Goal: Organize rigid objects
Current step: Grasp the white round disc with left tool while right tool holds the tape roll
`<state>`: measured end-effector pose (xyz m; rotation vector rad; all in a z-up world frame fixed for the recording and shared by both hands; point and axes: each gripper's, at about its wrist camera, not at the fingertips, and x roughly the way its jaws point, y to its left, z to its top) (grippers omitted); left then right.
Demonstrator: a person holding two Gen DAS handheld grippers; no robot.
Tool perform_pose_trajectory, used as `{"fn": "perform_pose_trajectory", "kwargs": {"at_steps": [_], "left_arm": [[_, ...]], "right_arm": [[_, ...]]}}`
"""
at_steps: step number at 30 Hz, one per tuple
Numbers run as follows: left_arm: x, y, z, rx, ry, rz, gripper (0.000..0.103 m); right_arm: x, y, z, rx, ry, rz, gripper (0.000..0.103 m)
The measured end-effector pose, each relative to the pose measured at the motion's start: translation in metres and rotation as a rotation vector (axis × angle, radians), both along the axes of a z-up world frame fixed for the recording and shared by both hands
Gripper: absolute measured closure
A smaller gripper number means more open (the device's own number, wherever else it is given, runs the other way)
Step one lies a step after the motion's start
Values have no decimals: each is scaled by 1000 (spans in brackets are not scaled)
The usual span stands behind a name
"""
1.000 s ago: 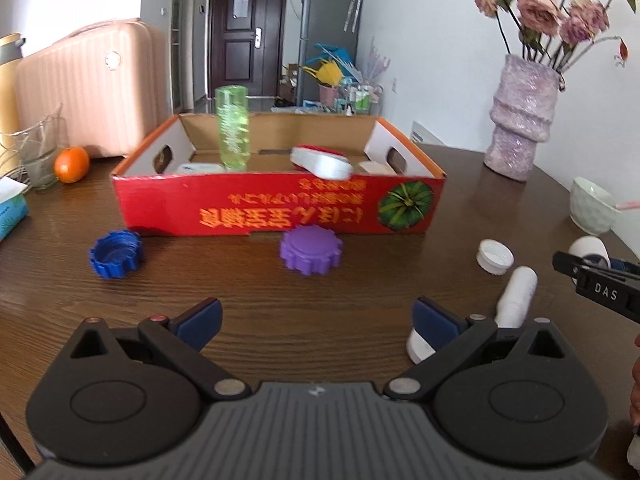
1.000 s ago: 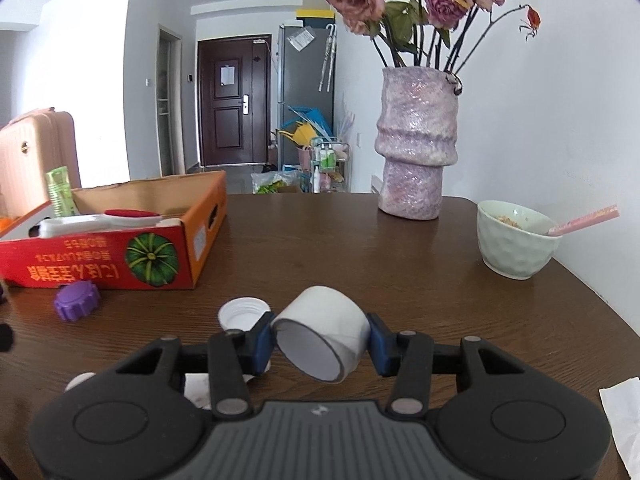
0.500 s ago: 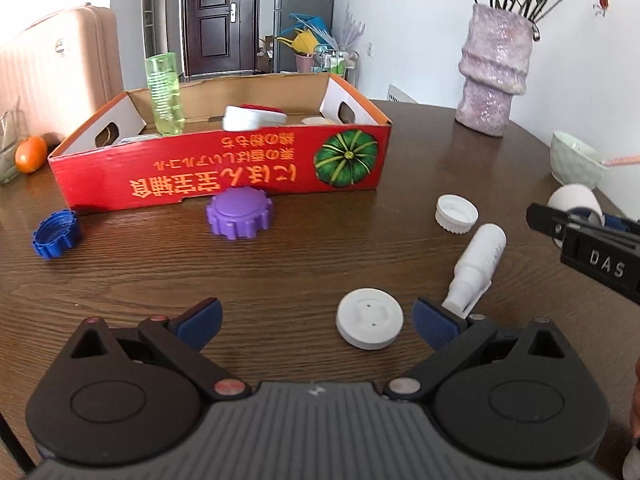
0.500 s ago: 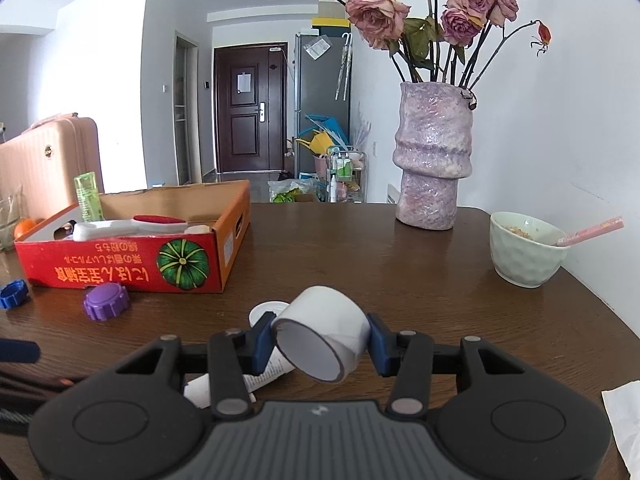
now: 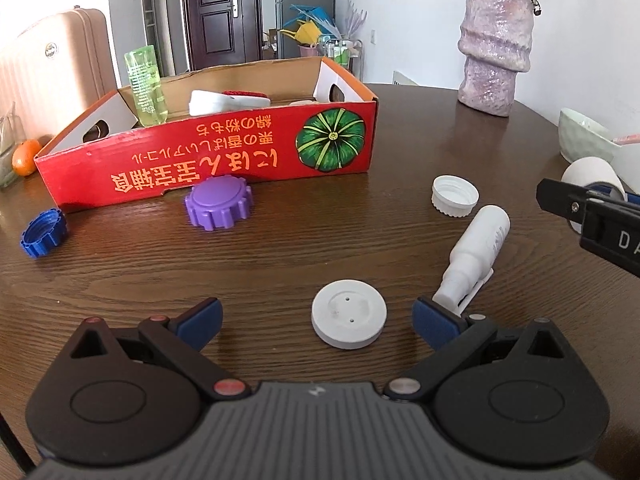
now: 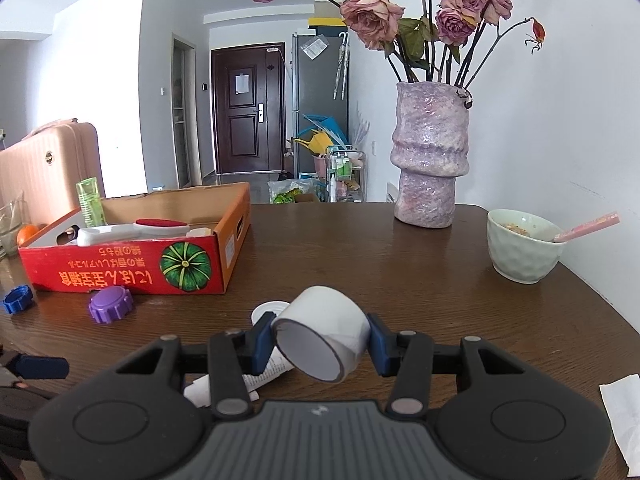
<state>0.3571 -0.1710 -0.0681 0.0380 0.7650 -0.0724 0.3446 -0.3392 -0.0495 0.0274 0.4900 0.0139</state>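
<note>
Above the dark wooden table (image 6: 400, 272), our right gripper (image 6: 320, 338) clamps a white tape roll (image 6: 322, 332). Our left gripper (image 5: 316, 318) hangs spread wide over a round white plastic disc (image 5: 349, 313) lying between its fingers.

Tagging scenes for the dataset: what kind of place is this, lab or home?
Most likely a home, in a dining or living area: a round wooden table with a vase of dried roses, a bowl with a spoon, a pink suitcase and an entry door behind.
</note>
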Motion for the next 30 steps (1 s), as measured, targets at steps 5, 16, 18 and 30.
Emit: {"fn": "perform_pose_trajectory", "kwargs": {"at_steps": [5, 16, 18, 30], "left_arm": [[3, -3, -5, 6, 13, -6, 0], [-6, -8, 0, -2, -31, -93, 57], [-6, -9, 2, -5, -32, -101, 63], [-11, 0, 11, -19, -60, -99, 63]], "right_arm": [[0, 1, -1, -1, 4, 3, 56], [0, 3, -2, -2, 10, 6, 56], [0, 4, -3, -2, 12, 9, 56], [-5, 7, -2, 6, -2, 33, 56]]}}
